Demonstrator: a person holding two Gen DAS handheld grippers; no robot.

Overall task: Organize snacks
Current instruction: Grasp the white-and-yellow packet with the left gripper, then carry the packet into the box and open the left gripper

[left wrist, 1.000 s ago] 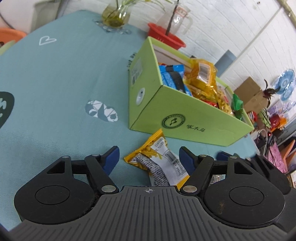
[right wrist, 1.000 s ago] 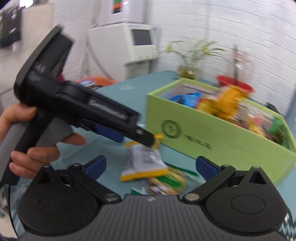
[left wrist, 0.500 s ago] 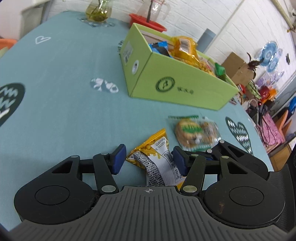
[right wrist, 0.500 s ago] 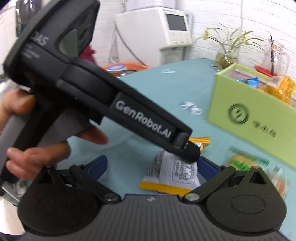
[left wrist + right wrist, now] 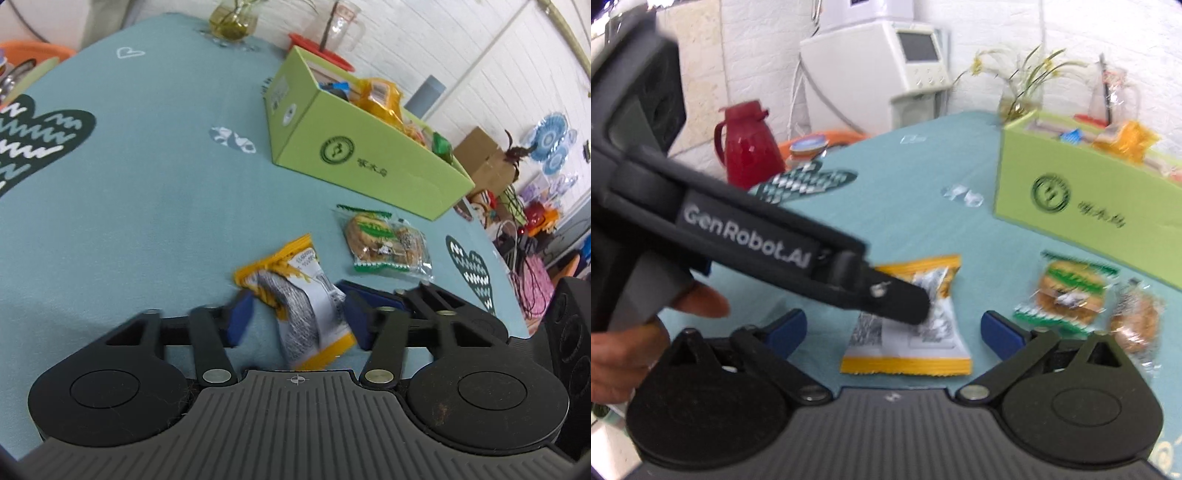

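The left gripper [image 5: 295, 317] has its blue fingers [image 5: 240, 317] clamped on a yellow-and-grey snack packet [image 5: 303, 299], low in the middle of the left wrist view. The packet's long axis runs from the lower middle of that frame up toward the upper left, its crimped yellow end pointing away from the camera. In the right wrist view the same packet [image 5: 916, 325] lies between the fingers [image 5: 786, 328] of the right gripper [image 5: 894, 332], which are closing from either side with a gap left on both; the packet's long axis there runs up the frame, one yellow edge nearest the camera. The left gripper's black body crosses that frame from the upper left down to the packet, held by a hand [image 5: 635, 332] at the left edge.

Just beyond the packet on the teal worktop [image 5: 147, 184] lies one clear cookie pack [image 5: 384, 240] with green trim, right of centre in the left wrist view, its long axis running upper left to lower right. In the right wrist view a second, brown wrapped snack [image 5: 1137, 317] sits touching that pack's right side.

Farther back, in the upper right, stands one green box [image 5: 369, 155] with several snacks inside.
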